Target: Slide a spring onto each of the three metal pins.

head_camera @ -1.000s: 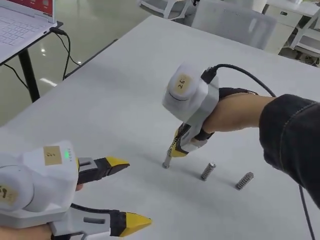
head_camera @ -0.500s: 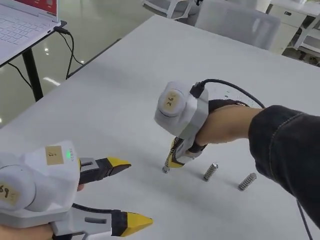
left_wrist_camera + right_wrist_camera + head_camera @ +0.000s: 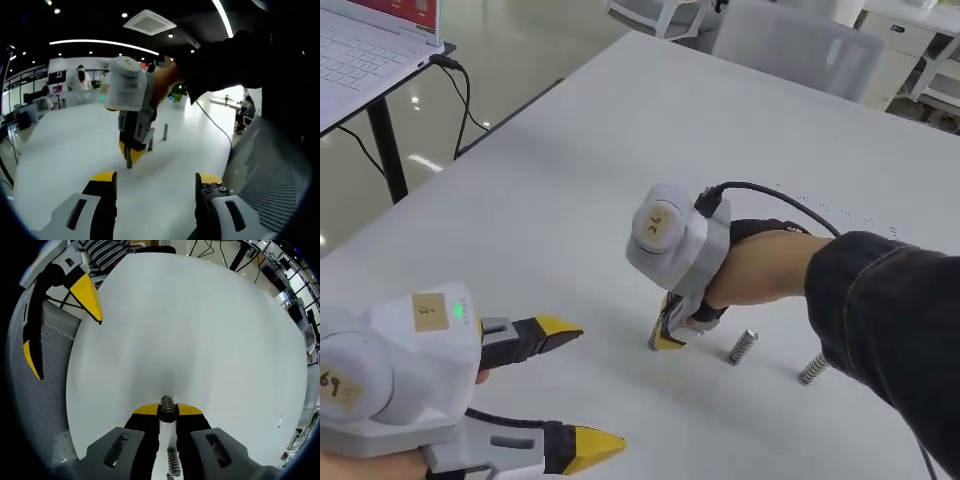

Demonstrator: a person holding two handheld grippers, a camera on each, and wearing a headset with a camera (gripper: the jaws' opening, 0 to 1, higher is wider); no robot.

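Note:
My right gripper (image 3: 663, 338) points down at the white table (image 3: 620, 170), its yellow-tipped jaws shut on a small upright coiled spring (image 3: 167, 413), whose lower end touches the tabletop. In the left gripper view the right gripper (image 3: 132, 149) stands ahead with that spring (image 3: 129, 161) under its tips. Two more grey springs (image 3: 741, 346) (image 3: 812, 368) stand tilted on the table just right of it. My left gripper (image 3: 578, 385) hovers open at the near left with nothing between its jaws; it also appears in its own view (image 3: 156, 180).
A laptop (image 3: 370, 40) sits on a side stand at the far left, with a cable (image 3: 455, 95) hanging off it. Chairs (image 3: 790, 45) stand beyond the table's far edge. A black cable (image 3: 790, 200) trails from the right gripper over the sleeve.
The right gripper has come down and slightly toward me with the spring, bringing its tips to the tabletop. The left gripper has stayed put.

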